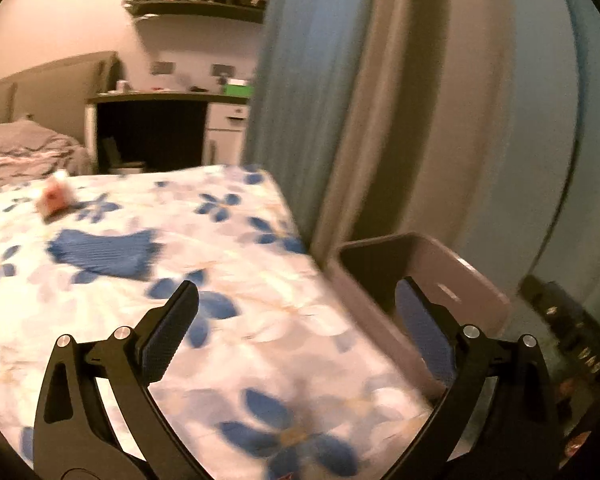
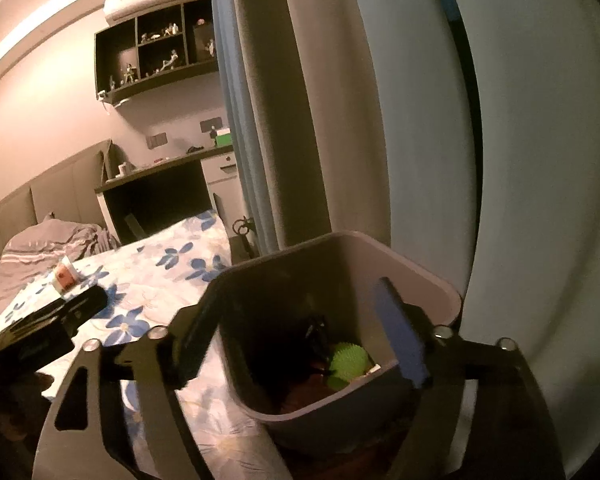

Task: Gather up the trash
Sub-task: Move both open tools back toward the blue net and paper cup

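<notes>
Grey square plastic bin (image 2: 416, 276) beside bed, holding spiky green ball (image 2: 348, 362); left gripper (image 1: 300, 312), right gripper (image 2: 300, 320) both released, empty.

The left wrist view looks low across the bed (image 1: 204, 264), the bin (image 1: 420, 280) at 4 o'clock. The right wrist view looks close down into the bin (image 2: 340, 272), bed (image 2: 160, 280) at 9 o'clock. Both share bed, bin, desk (image 1: 168, 98) and curtain (image 1: 320, 100).
</notes>
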Demonstrator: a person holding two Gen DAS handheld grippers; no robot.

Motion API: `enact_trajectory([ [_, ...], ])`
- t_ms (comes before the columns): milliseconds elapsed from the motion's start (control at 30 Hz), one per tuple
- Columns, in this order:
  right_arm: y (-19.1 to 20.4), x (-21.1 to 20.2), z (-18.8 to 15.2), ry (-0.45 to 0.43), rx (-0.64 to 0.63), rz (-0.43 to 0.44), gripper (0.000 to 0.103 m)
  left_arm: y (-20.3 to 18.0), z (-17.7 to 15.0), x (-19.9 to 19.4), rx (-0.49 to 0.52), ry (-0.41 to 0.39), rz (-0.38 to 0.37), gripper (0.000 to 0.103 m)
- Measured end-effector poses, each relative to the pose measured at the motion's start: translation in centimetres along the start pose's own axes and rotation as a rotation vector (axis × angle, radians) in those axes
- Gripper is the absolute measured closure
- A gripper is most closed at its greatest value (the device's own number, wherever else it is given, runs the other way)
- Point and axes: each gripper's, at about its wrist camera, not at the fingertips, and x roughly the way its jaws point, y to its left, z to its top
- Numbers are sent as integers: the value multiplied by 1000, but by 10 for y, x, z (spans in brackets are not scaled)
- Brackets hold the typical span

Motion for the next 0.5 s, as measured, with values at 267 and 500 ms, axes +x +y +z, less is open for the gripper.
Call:
enact_trajectory([
  [267, 42, -2, 1, 0, -44, 56, 15, 84, -3, -40, -18, -25, 238, 6],
  [500, 106, 8, -5, 37, -111, 165, 14, 167, -6, -75, -88, -44, 400, 6],
])
